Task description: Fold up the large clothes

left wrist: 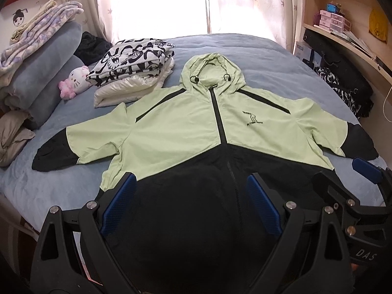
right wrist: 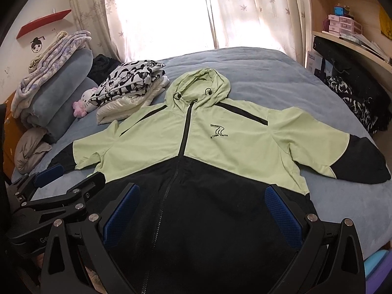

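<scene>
Barely started: the light-green-and-black hooded zip jacket [left wrist: 186, 132] lies flat, face up, sleeves spread, unfolded mid-bed on the blue bedspread [left wrist: 269, 56], hem at the near edge, with left gripper [left wrist: 191, 208] and right gripper [right wrist: 203, 210] both spread wide, holding nothing.

- The left wrist view looks forward from low at the hem of the jacket [left wrist: 196, 127], facing its hood and the window curtain [left wrist: 250, 2] beyond.
- The right wrist view looks the same way, slightly further right along the hem.
- Both share the whole jacket [right wrist: 196, 134], the folded pile [right wrist: 132, 93] left of its hood, and the shelves [right wrist: 348, 36] right.
</scene>
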Demonstrator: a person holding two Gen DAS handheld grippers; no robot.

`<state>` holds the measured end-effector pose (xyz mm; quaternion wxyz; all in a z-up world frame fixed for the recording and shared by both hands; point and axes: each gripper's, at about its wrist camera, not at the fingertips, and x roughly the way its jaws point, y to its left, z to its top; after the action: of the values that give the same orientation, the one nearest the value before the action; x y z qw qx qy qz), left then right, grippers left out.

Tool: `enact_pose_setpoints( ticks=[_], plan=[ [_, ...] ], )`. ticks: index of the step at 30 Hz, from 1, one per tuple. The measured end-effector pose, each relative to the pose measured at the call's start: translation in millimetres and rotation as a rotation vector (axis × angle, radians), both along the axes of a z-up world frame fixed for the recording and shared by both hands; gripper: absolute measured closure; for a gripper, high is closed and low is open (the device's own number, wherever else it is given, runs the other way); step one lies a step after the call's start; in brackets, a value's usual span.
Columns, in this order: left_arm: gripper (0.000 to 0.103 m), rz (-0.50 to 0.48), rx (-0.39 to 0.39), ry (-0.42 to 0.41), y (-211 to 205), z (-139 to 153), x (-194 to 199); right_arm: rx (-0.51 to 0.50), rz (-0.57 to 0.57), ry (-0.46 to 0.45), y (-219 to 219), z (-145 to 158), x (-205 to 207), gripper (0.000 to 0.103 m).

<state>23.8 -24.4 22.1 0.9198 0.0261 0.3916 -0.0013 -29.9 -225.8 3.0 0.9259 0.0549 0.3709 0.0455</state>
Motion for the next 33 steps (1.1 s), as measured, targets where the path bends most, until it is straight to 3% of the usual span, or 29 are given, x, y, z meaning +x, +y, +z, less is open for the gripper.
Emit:
enact_pose_setpoints(
  ticks=[5,9,15,23,28,33],
  plan=[
    [0.012,-0.008,-0.04,-0.024,-3,16,9,-0.017,0.01,-0.023,-9,18,5,0.0],
    [0.012,-0.028,-0.019,-0.072,-14,33,16,-0.051,-0.017,-0.065,-28,41,11,0.0],
    [0.012,-0.058,-0.008,-0.12,-36,56,32,-0.09,-0.086,-0.138,-72,81,18,0.0],
    [0.012,-0.083,-0.026,-0.133,-66,74,55,-0.056,-0.172,-0.201,-149,122,22,0.0],
    [0.012,-0.104,-0.031,-0.125,-87,70,66,-0.042,-0.215,-0.197,-198,121,23,0.0],
    [0.012,-0.113,-0.038,-0.113,-107,51,85,-0.028,-0.309,-0.129,-246,89,29,0.0]
  ],
)
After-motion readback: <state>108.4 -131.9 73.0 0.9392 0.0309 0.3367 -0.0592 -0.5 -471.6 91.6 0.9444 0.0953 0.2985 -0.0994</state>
